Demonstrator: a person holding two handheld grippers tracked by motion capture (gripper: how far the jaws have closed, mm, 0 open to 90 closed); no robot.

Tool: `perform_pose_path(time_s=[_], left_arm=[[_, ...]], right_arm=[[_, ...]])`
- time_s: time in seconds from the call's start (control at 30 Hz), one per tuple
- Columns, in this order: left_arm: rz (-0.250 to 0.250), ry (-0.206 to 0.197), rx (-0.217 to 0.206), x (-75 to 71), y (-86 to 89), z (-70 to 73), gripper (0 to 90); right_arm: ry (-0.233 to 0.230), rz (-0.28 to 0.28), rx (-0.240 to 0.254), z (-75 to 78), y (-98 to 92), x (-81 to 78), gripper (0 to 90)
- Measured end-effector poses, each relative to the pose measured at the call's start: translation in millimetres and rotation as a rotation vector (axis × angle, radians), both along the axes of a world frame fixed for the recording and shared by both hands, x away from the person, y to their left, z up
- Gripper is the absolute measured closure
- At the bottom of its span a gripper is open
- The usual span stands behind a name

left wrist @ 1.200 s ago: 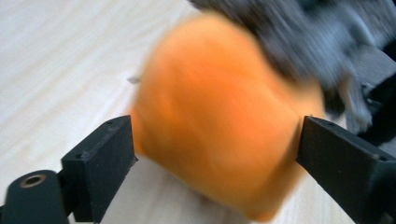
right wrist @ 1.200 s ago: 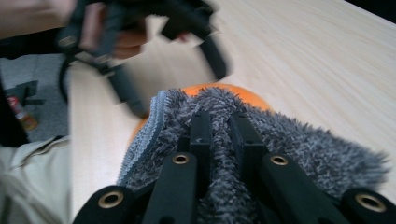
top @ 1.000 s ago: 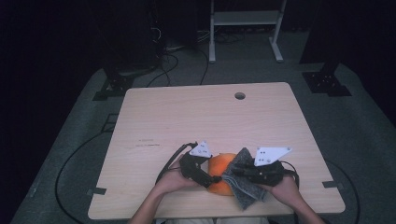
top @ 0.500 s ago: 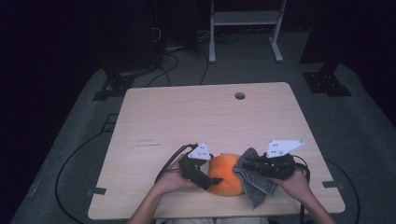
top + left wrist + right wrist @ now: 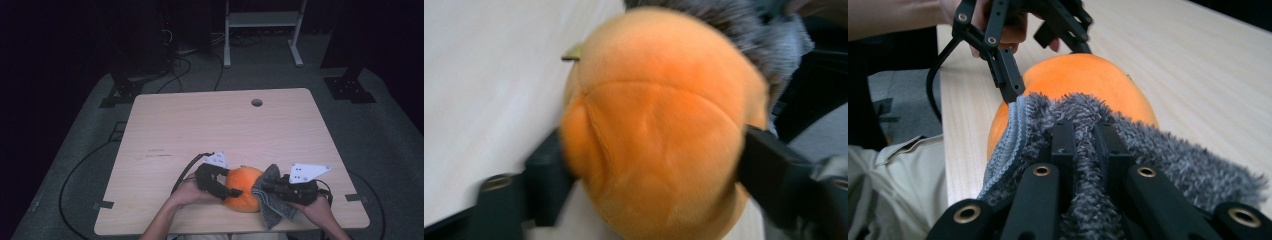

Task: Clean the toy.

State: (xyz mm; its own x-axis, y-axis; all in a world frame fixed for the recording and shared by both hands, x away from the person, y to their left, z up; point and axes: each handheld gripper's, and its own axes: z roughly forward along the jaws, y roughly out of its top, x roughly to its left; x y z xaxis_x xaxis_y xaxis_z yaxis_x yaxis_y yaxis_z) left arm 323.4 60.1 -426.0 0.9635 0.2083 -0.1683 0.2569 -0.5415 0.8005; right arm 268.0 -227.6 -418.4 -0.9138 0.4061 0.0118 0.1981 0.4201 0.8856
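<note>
One orange plush pumpkin, one grey cloth and two grippers on one table.

Left tool gripping orange pumpkin, right tool pinching grey cloth

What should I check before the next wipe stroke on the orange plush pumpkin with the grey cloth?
1. Left gripper clamped on the round orange plush pumpkin: ok; its jaws have just been closing and now press both flanks in the left gripper view.
2. Right gripper shut on the fluffy grey microfibre cloth: ok.
3. Cloth touching the pumpkin: ok, draped against its right side.
4. Pumpkin resting on the light wooden table: ok.
5. Pumpkin's distance from the near edge: not ok, close to it.
6. Grip firm enough to resist wiping: cannot tell.
</note>
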Motion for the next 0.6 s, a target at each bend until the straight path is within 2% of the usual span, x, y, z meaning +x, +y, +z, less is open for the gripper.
perform_pose_path(time_s=[0.03, 0.07, 0.17, 0.23, 0.3, 0.33, 0.37, 0.4, 0.43, 0.47, 0.5, 0.53, 0.6], left_arm=[[-0.009, -0.028, -0.02, -1.0, -0.5, 2.4, 30.2], [-0.013, -0.073, -0.028, -1.6, -1.2, 5.7, 31.9], [-0.029, -0.164, -0.026, 1.3, -3.3, 12.5, 33.3], [-0.026, -0.192, -0.021, 7.2, -1.7, 14.7, 32.9], [-0.015, -0.16, -0.022, 13.9, 2.1, 14.2, 26.2], [0.005, -0.111, -0.035, 17.5, 4.5, 13.7, 20.0], [0.02, -0.047, -0.066, 21.4, 7.8, 12.6, 16.1], [0.036, -0.009, -0.093, 23.7, 10.8, 10.8, 14.2], [0.048, 0.012, -0.095, 24.6, 11.8, 8.3, 14.4], [0.049, 0.016, -0.068, 24.2, 11.0, 5.5, 16.9], [0.051, 0.012, -0.06, 22.2, 10.0, 3.3, 18.4], [0.059, 0.006, -0.07, 19.7, 10.0, 2.5, 19.5], [0.071, -0.016, -0.058, 15.9, 9.4, 3.0, 20.7]], right_arm=[[-0.008, -0.008, 0.005, 2.4, -2.5, 0.1, 80.7], [-0.011, -0.014, 0.011, 5.5, -4.6, 0.8, 80.7], [-0.033, -0.028, 0.011, 13.6, -5.0, 5.6, 80.7], [-0.049, -0.033, 0.001, 16.1, -1.6, 10.7, 80.7], [-0.032, -0.038, 0.009, 13.0, 0.7, 17.5, 80.7], [-0.018, -0.036, 0.002, 10.1, 2.4, 19.5, 80.7], [-0.005, -0.028, -0.009, 4.8, 5.1, 21.2, 80.8], [0.006, -0.017, -0.002, -0.7, 7.6, 21.0, 80.8], [0.015, -0.005, 0.006, -5.5, 10.4, 19.7, 80.8], [0.01, 0.008, 0.001, -8.0, 13.5, 18.0, 80.8], [0.001, 0.008, -0.007, -7.5, 15.7, 16.1, 80.7], [-0.004, 0.01, -0.024, -4.8, 16.9, 15.8, 80.7], [-0.02, -0.005, -0.031, 3.7, 17.0, 15.6, 80.6]])
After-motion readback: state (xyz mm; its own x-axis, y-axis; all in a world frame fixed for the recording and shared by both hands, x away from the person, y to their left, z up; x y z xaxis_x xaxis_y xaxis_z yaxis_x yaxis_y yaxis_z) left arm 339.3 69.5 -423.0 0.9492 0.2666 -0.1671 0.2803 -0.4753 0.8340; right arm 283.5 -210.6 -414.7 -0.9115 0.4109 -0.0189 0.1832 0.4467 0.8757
